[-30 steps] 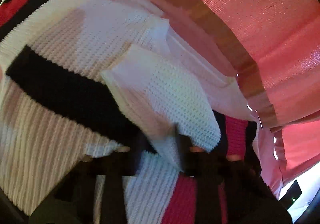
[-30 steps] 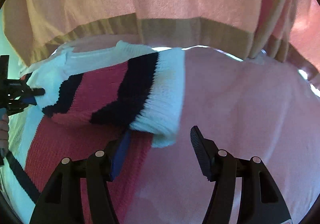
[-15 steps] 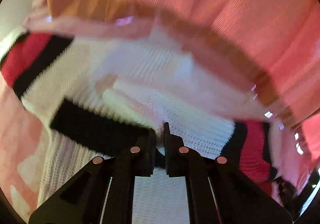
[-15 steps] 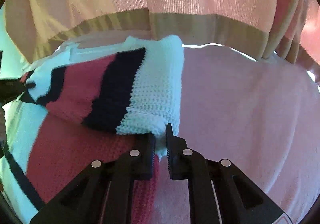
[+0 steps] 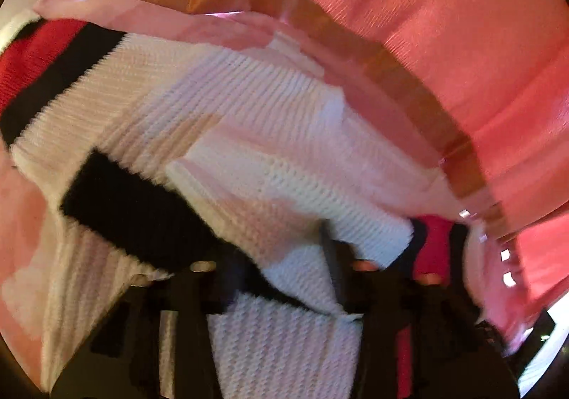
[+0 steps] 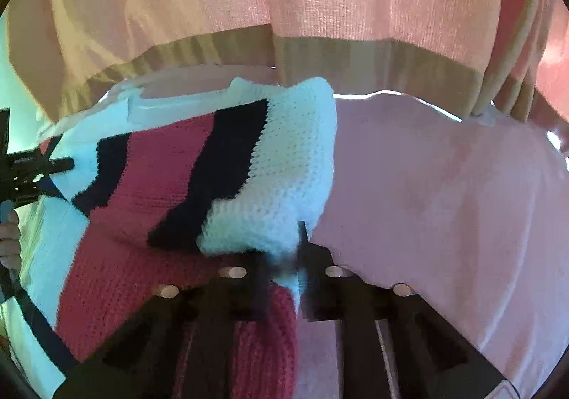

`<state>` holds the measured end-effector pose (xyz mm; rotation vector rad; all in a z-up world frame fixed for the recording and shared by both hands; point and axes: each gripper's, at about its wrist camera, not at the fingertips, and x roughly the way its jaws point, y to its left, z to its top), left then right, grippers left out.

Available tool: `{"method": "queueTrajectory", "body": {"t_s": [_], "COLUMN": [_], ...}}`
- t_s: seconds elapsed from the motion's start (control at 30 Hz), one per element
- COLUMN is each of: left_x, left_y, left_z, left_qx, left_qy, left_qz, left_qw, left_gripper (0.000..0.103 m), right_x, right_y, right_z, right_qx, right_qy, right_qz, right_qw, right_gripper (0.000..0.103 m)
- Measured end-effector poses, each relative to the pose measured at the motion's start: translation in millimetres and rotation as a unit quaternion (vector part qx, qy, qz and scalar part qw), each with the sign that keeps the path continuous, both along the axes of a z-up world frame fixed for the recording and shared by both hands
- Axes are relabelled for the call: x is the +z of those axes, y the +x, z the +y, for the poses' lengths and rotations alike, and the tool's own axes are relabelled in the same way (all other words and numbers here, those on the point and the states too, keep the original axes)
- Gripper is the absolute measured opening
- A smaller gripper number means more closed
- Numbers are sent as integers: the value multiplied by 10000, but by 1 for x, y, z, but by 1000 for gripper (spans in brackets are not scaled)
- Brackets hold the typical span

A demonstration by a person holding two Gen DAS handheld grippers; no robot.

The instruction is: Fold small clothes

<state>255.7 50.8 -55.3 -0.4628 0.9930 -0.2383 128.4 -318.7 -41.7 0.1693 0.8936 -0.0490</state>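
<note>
A small knit sweater (image 5: pixel 270 107) with white, black and red stripes lies on a pink cloth. It also shows in the right wrist view (image 6: pixel 170 164) with one sleeve folded over the body. My left gripper (image 5: pixel 284 274) is blurred; its jaws stand apart over the white knit and black stripe. My right gripper (image 6: pixel 284 267) has its jaws a little apart around the white cuff (image 6: pixel 277 206) of the folded sleeve. The left gripper (image 6: pixel 32 171) shows at the left edge of the right wrist view.
The pink cloth (image 6: pixel 444 203) covers the surface to the right of the sweater. A person in a pink top with a tan hem (image 6: pixel 320 57) stands right behind the surface, and shows in the left wrist view (image 5: pixel 409 25) too.
Both grippers were shut half a second ago. Both now have their jaws apart. The sleeve has been carried farther across the sweater body.
</note>
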Motion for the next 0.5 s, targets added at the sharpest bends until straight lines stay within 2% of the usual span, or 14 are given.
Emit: {"method": "queueTrajectory", "body": {"t_s": [0.03,0.1,0.17,0.2,0.23,0.27,0.3,0.33,0.37,0.4,0.43,0.5], "left_x": [7,41,91,102,99,82,54,28,7,-5,-3,6], "left_y": [1,-10,-28,-34,-33,-26,-17,-10,-8,-8,-10,-13], "left_z": [0,-2,-8,-9,-11,-10,-6,-2,0,0,-1,-4], "left_qx": [52,122,-34,-51,-49,-18,24,52,81,21,-23,-168], "left_qy": [-177,-410,-543,-494,-250,-38,-5,-27,42,155,215,369], "left_qz": [-81,-803,-1708,-1916,-1863,-1514,-913,-333,90,273,155,55], "left_qw": [9998,9958,9838,9802,9822,9885,9958,9994,9999,9995,9996,9992], "left_gripper": [7,6,7,7,7,7,7,7,7,7,8,10], "right_x": [9,39,62,62,49,29,14,-6,-16,-16,-14,-11], "right_y": [-4,-16,-27,-29,-23,-16,-12,-8,-8,-7,-6,-5], "right_z": [-1,-2,1,1,-2,-10,-17,-25,-28,-28,-27,-22], "right_qx": [-44,-13,68,60,17,-100,-172,-274,-340,-321,-286,-266], "right_qy": [112,271,210,38,-178,-129,52,255,300,331,339,293], "right_qz": [-232,-832,-1344,-1350,-967,-464,-129,370,558,584,639,761], "right_qw": [9997,9962,9907,9908,9952,9988,9998,9986,9974,9972,9970,9963], "right_gripper": [10,9,9,9,9,9,9,10,14,15,17,29]}}
